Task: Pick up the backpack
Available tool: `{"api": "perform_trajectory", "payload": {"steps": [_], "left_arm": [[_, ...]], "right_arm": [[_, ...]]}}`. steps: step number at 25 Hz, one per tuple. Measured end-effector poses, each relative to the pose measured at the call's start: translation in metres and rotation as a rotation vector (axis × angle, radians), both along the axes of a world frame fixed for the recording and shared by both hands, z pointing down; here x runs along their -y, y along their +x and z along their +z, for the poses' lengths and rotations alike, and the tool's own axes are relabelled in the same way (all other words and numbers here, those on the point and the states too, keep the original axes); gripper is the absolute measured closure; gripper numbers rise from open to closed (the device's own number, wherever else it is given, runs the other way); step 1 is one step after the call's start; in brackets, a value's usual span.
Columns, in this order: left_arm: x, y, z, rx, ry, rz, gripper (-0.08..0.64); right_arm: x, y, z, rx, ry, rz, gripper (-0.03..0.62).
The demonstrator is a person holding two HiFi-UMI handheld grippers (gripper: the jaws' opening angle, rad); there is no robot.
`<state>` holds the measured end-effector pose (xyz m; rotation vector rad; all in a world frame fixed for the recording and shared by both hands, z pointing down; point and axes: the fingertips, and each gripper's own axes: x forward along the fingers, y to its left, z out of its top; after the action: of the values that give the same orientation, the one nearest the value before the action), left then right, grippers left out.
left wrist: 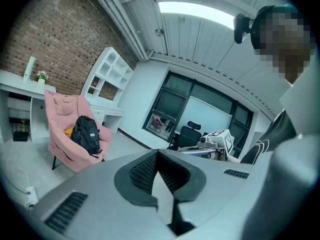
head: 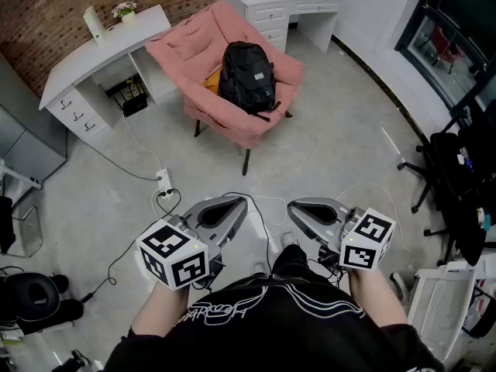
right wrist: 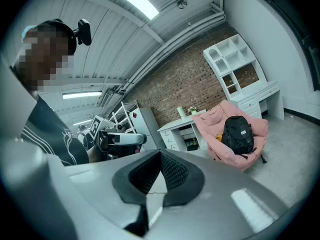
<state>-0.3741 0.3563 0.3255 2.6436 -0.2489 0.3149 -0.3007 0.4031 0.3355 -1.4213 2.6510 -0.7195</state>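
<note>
Black backpack (head: 246, 76), pink armchair (head: 203, 53), white desk (head: 85, 56), red-brown brick wall (head: 70, 2), grey floor (head: 325, 153)

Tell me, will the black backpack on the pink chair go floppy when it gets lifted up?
Probably a bit floppy: the backpack looks like soft fabric and leans on the pink chair. It looks stuffed, so it may keep some shape and feel heavy. Its loose straps would likely dangle.

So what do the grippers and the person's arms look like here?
Both the left gripper and right gripper have smooth grey shells with black ribbed pads, each carrying a white cube with black square markers. The person wears a short-sleeved black T-shirt with white line print.
</note>
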Motion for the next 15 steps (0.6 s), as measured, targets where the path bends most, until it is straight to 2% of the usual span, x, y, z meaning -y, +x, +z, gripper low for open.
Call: {"api": "perform_trajectory", "payload": {"steps": [7, 12, 15], "left_arm": [[-0.004, -0.003, -0.007, -0.014, 0.000, 0.013, 0.558], [0.000, 0.010, 0.000, -0.020, -0.021, 0.013, 0.558], [0.008, 0.022, 0.004, 0.005, -0.002, 0.009, 0.558]], "right_arm": [[-0.002, 0.002, -0.008, -0.015, 0.013, 0.017, 0.588], [0.003, 0.019, -0.006, 0.064, 0.026, 0.058, 0.588], [0.011, 0.032, -0.003, 0.074, 0.024, 0.056, 0.586]]}}
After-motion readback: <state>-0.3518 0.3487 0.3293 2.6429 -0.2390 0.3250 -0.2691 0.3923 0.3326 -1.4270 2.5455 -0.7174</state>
